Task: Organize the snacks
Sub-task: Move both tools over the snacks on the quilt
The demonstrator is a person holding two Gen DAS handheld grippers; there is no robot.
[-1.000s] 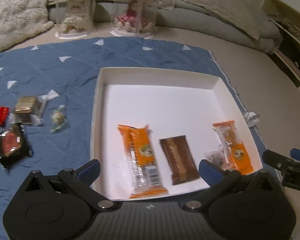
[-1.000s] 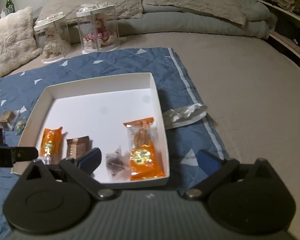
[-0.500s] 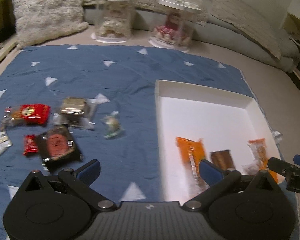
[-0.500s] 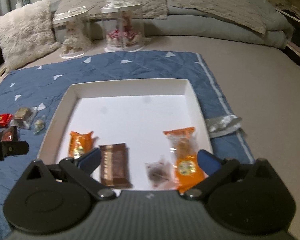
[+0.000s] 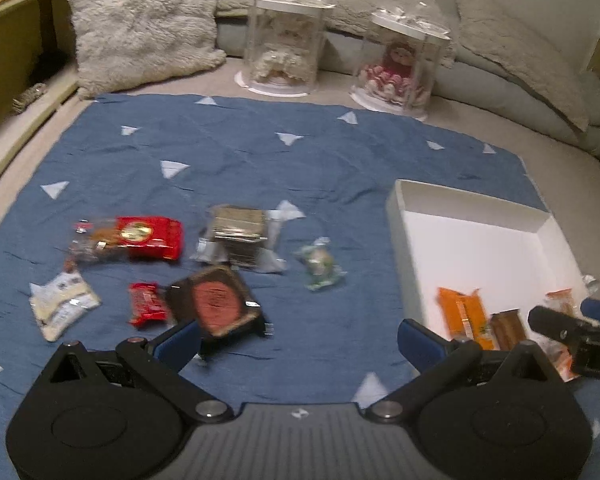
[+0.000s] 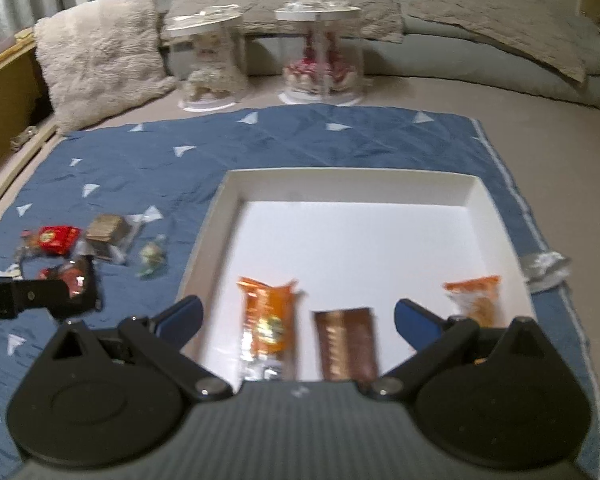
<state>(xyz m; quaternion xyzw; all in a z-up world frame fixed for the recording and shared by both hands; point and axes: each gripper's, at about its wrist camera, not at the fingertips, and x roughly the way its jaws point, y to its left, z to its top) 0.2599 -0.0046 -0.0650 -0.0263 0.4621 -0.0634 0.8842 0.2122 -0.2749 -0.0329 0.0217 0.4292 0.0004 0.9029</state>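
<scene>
My left tool (image 5: pixel 298 334) has swung away from the shallow white cardboard box (image 5: pixel 398 236) and now faces the loose snacks on the blue quilted cloth with pale triangles (image 5: pixel 260 160) spread on the bed; its fingers stand wide and carry nothing. I take that to mean one drop-off is done and the next pick is beginning.

Going left to right in its view: a pale speckled packet (image 5: pixel 62 300), a long red packet (image 5: pixel 138 236), a small red wrapper (image 5: pixel 148 304), and a black packet with a round reddish label (image 5: pixel 218 304) lying just beside my left fingertip. Farther out are a clear-wrapped brown block (image 5: pixel 240 236) and a small green-and-white candy (image 5: pixel 320 264). The black packet looks the nearest candidate.

The box sits right of that cluster, already holding an orange bar wrapper (image 6: pixel 266 320), a brown chocolate bar (image 6: pixel 346 340) and a second orange wrapper (image 6: pixel 476 300). My right tool (image 6: pixel 296 322) hovers over the box's near edge, fingers wide apart and empty, the brown bar between them.
</scene>
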